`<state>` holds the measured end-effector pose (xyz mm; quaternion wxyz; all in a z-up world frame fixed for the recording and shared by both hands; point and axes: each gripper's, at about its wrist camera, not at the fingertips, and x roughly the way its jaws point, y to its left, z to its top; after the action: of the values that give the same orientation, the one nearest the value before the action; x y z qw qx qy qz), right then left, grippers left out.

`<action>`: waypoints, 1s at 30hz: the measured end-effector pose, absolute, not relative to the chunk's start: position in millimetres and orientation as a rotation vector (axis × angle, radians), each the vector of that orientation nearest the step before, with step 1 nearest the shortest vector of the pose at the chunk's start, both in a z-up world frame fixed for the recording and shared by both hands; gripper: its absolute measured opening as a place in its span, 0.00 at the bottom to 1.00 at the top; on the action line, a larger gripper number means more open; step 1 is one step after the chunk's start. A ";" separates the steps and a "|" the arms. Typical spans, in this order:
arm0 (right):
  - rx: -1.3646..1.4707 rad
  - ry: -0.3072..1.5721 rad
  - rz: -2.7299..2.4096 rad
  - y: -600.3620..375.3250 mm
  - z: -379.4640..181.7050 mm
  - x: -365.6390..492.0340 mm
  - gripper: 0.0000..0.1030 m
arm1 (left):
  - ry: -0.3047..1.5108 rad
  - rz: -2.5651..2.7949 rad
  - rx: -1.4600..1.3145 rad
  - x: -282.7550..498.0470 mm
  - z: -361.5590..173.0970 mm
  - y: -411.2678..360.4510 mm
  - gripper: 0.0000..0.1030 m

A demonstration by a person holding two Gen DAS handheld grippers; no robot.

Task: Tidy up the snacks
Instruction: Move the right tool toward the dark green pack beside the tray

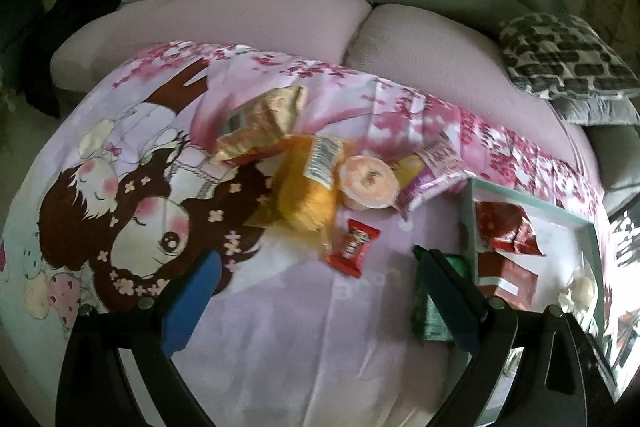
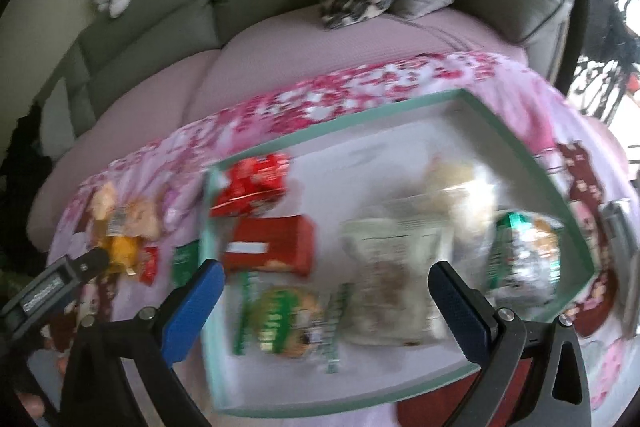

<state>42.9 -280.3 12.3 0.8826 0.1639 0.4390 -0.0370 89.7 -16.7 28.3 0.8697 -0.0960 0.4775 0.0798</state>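
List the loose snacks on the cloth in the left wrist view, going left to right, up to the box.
Gold foil bag → yellow snack bag → small red candy wrapper → round peach-coloured cup → purple packet → green packet → teal-rimmed box.

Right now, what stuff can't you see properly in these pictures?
- Green packet, left wrist view: the gripper's finger covers most of it.
- Box, left wrist view: its right part runs off the edge, glare washes out that corner.
- Pale pouch, right wrist view: motion blur, print unreadable.
- Snack pile, right wrist view: small and blurred, packets merge together.
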 end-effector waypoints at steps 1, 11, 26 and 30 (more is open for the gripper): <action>0.343 0.916 -0.063 -274.7 12.3 43.8 1.00 | 0.999 0.180 -0.209 90.4 28.5 -10.4 0.97; 0.292 0.933 0.034 -226.5 12.6 50.8 1.00 | 0.998 0.299 -0.284 89.0 28.2 50.2 0.97; 0.215 0.951 0.104 -172.7 7.0 63.3 1.00 | 1.059 0.247 -0.281 97.8 17.3 70.7 0.97; 0.195 0.969 0.126 -161.5 0.7 67.5 1.00 | 1.104 0.204 -0.250 103.6 7.2 65.5 0.97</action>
<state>67.5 -161.5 0.7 0.8785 0.0935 0.4646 0.0603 103.6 65.5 7.2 0.8393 -0.1181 0.5219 0.0964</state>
